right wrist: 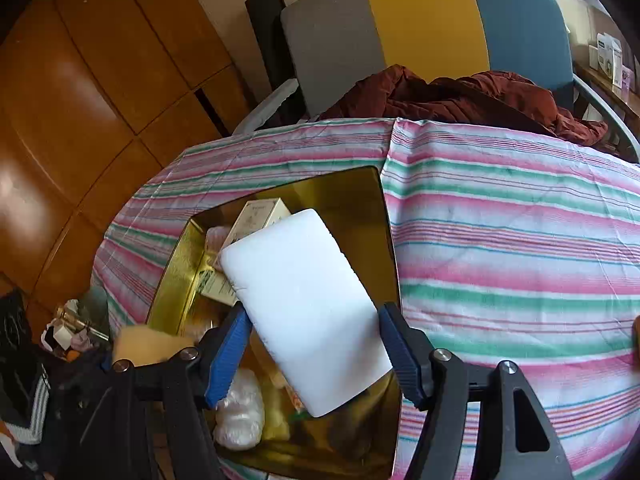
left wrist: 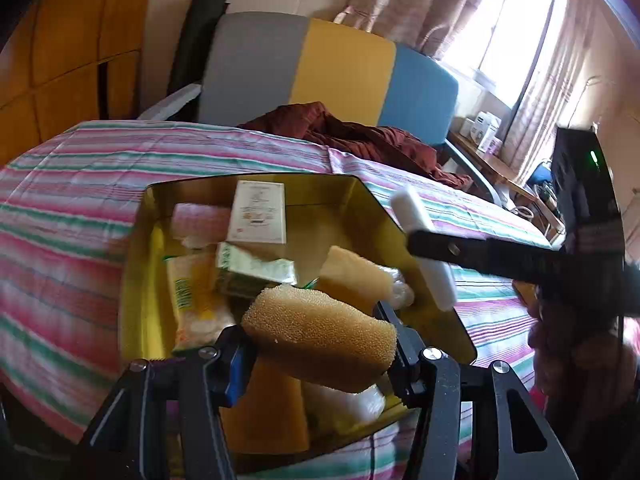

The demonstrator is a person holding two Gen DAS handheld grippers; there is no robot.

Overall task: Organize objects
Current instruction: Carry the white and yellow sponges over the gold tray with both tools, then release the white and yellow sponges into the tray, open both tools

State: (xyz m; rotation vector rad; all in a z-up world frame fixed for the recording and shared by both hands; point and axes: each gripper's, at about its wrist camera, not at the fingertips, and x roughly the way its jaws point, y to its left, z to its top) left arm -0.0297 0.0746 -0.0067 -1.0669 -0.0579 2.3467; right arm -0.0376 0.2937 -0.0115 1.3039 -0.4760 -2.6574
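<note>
Both mid-drop over gold tin (left wrist: 352, 196): left gripper (left wrist: 320, 340) clamps tan sponge (left wrist: 320, 336), right gripper (right wrist: 312, 340) clamps white foam block (right wrist: 304, 312) (tin's 12 o'clock end looks free). Next: lower, release.

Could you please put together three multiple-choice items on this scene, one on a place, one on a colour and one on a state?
1. Where does the gold tin stand?
A. on the striped cloth
B. on the chair seat
C. on the wooden floor

2. What colour is the block between the right gripper's fingers?
A. green
B. white
C. red

3. What is the state of the left gripper?
A. open and empty
B. shut on a cardboard box
C. shut on the tan sponge

Answers:
1. A, the striped cloth spreads around the tin on all sides.
2. B, the white foam block fills the right wrist view.
3. C, both fingers press the sponge's ends above the tin.
</note>
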